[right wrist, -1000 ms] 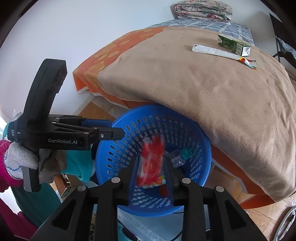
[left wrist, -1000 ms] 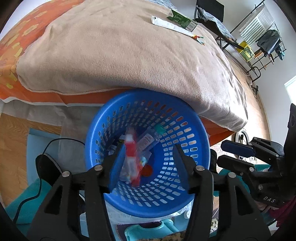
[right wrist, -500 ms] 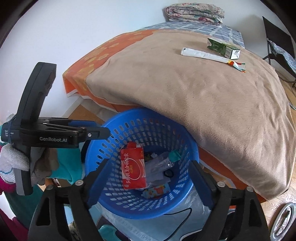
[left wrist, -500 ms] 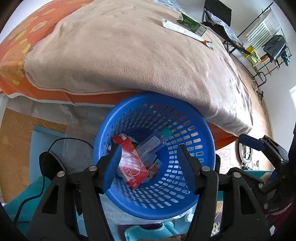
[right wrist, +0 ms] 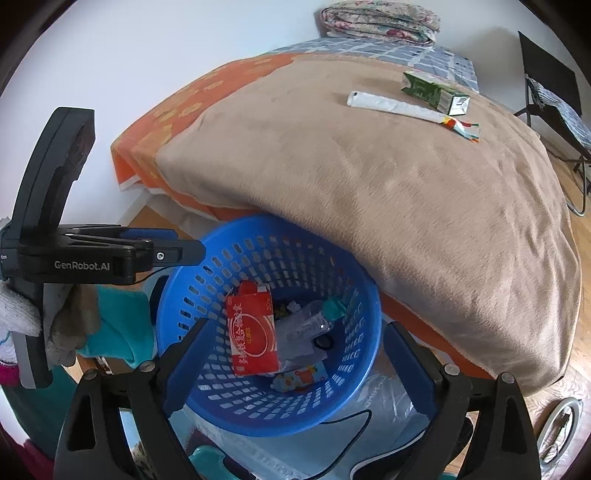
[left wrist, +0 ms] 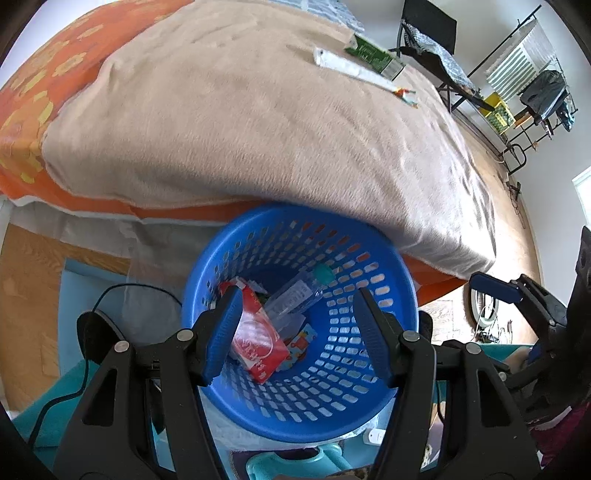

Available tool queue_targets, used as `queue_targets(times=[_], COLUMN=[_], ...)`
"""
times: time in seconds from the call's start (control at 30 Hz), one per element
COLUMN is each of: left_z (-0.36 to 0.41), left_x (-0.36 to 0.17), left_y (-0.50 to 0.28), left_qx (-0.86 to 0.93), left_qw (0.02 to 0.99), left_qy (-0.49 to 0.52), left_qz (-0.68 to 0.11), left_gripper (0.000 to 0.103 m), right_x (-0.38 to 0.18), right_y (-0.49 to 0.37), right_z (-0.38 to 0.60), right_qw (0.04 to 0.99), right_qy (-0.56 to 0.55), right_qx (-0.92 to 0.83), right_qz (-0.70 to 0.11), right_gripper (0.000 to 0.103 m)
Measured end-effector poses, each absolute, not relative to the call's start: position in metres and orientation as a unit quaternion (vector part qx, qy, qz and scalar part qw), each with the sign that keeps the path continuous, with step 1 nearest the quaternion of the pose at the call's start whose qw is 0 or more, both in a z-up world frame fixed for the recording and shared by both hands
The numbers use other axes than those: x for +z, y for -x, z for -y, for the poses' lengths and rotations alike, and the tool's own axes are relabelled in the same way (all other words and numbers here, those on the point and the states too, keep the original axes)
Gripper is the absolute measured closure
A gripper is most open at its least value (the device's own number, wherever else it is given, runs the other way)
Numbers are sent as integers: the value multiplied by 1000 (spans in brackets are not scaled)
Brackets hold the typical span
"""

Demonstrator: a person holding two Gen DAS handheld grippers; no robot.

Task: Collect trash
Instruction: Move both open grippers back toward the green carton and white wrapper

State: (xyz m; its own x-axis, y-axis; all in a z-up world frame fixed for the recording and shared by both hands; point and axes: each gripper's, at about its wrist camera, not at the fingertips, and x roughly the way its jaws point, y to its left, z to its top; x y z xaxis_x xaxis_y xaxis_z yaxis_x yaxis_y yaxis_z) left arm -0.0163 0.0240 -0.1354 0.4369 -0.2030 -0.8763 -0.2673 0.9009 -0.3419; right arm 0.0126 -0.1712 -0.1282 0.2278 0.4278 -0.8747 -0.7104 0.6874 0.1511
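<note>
Right gripper opening wide, nothing between jaws; a second ago clamped on red packet, now dropped into blue basket. Left gripper parted, seemingly empty. Green carton and white wrapper left on bed.

You face a bed pushed against a plain white wall, spread with a tan blanket over an orange flowered sheet. A folded floral quilt lies at the head of the bed. Wooden floor runs along the bed's far side, where a black chair and a metal rack hung with clothes stand. Daylight fills the room evenly.
</note>
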Motion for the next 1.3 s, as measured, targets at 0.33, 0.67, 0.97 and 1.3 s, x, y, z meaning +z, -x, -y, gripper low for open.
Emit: queue_targets(times=[0.33, 0.67, 0.97, 1.3], left_z=[-25, -20, -5, 1], left_x=[-98, -57, -32, -38], left_y=[-18, -63, -121, -208], left_qx=[-2, -31, -74, -131], left_qw=[834, 858, 876, 866], left_qy=[211, 172, 131, 128], left_qz=[-510, -482, -459, -465], left_gripper=[39, 39, 39, 39], right_x=[-116, -95, -85, -55], right_y=[-43, -68, -100, -157], right_z=[188, 196, 203, 234], right_qw=[790, 808, 805, 834], right_qy=[106, 98, 101, 68], right_qx=[341, 345, 348, 304], right_qz=[-499, -468, -470, -456], right_gripper=[9, 9, 13, 15])
